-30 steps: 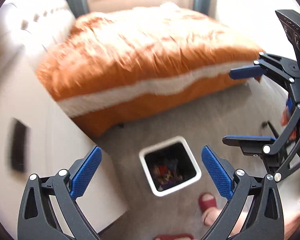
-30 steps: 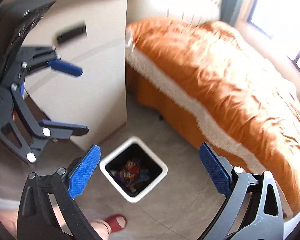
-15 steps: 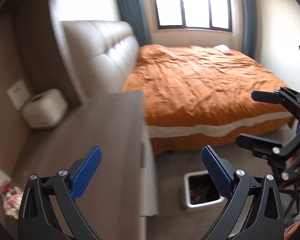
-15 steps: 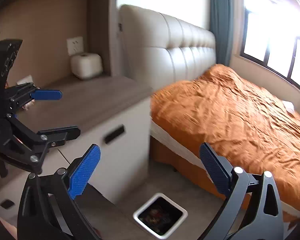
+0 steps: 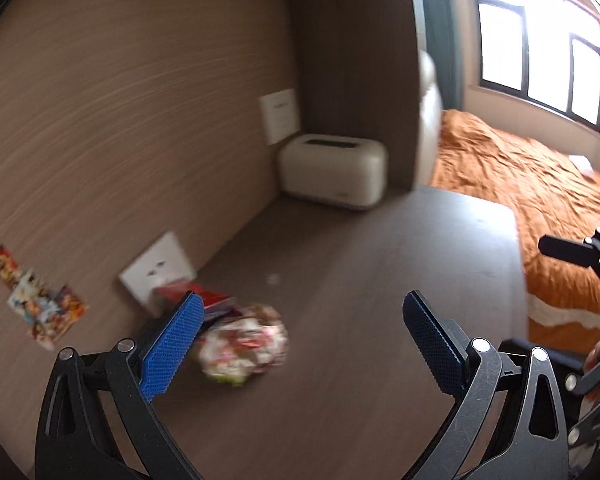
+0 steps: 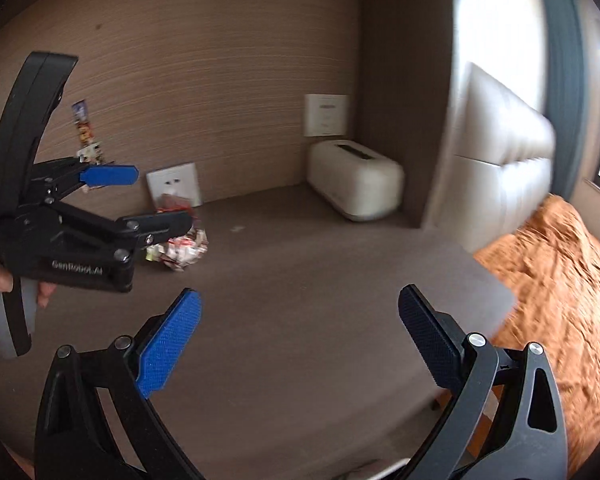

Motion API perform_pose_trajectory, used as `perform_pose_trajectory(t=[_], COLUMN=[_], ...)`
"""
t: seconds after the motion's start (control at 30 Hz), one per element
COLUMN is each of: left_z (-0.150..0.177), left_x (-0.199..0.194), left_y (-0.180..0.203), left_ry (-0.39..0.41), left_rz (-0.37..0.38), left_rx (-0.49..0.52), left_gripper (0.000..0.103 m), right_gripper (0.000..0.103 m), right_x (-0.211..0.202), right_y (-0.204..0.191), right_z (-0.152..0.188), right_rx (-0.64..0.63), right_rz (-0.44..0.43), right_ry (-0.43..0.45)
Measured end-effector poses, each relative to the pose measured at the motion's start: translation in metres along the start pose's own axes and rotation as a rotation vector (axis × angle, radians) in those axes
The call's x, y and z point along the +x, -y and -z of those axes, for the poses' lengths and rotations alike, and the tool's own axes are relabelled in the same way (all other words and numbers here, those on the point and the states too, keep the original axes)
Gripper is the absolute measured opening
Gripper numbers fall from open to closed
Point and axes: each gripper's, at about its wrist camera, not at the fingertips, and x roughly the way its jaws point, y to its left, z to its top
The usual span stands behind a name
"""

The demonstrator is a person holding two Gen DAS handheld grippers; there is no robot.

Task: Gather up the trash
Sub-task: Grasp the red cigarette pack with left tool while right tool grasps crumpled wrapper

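Bed: the orange quilted bedspread (image 5: 540, 184) has slid to the right edge of both views; a second ago it filled them, with the white square bin below. The bin is now out of sight.
Desk: the brown wood-grain desktop (image 5: 360, 280) now fills the foreground, so the search has turned from bin to surface.
Tissue box: a cream rounded box (image 5: 332, 176) stands in the back corner.
Trash: a crumpled red-and-white wrapper wad (image 5: 244, 344) lies near the white wall socket (image 5: 158, 276), red packets just behind it.
Left gripper (image 5: 300, 348): jaws wide apart, empty, wad just inside its left pad; probably the next pick.
Right gripper (image 6: 300, 340): spread, empty, well short of the wad.
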Motion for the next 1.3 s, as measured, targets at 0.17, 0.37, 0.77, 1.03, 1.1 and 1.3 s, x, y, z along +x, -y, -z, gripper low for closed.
perform_pose_trajectory(t=[0.17,0.37,0.77,1.03,1.1,1.3], left_z=[0.009,0.017,0.02,0.015,0.013,0.0], left_x=[0.029,0.08,0.166,0.201,0.206,0.218], left_y=[-0.051,-0.082,-0.115,-0.118,-0.117,-0.112], left_ry=[-0.053,-0.16,-0.38,-0.431,-0.419,-0.393], left_rz=[-0.063,-0.057,-0.019,0.078,0.083,0.093], left_rx=[-0.012,-0.032,-0.224,-0.344,-0.348,-0.357], left_gripper=[0.098,0.098,0.098,0.098,0.098,0.091], right_gripper=[0.098,0.098,0.098,0.072,0.066,0.06], right_x=[0.046,0.102,0.164,0.181,0.181,0.176], right_y=[-0.04,-0.075,-0.109,-0.112,-0.111,-0.1], right_z=[-0.019,-0.026,-0.03,-0.032,-0.032,-0.03], right_rx=[-0.058,-0.12,-0.139,-0.13,-0.122,-0.092], right_rz=[-0.077,-0.131,-0.116,-0.104,-0.104,-0.09], right_ry=[-0.032,-0.115,-0.196,-0.216,-0.206,-0.201])
